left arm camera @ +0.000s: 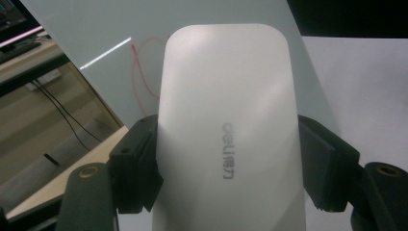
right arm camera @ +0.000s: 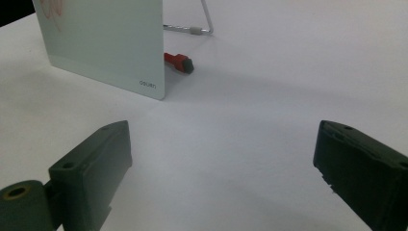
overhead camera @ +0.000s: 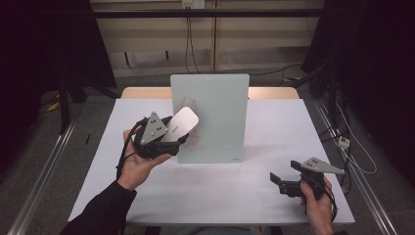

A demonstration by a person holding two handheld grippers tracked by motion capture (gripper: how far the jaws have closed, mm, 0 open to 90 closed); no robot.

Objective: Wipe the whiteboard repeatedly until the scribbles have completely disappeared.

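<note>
A pale glass whiteboard (overhead camera: 215, 117) stands upright on the white table (overhead camera: 274, 132), with a red scribble (overhead camera: 191, 105) on its left part. My left gripper (overhead camera: 169, 139) is shut on a white oblong eraser (overhead camera: 180, 125) and holds it up in front of the board's left edge, close to the scribble. In the left gripper view the eraser (left arm camera: 226, 134), with grey lettering on it, sits clamped between both pads (left arm camera: 139, 168), with the board (left arm camera: 144, 29) right behind. My right gripper (overhead camera: 279, 183) rests low at the front right, open, with nothing between its fingers.
Behind the board's lower corner lies a red marker (right arm camera: 179, 61) with a dark cap, beside the board's wire stand (right arm camera: 202, 26). The table's front edge runs just below my right hand. Cables (overhead camera: 188, 39) hang on the far wall.
</note>
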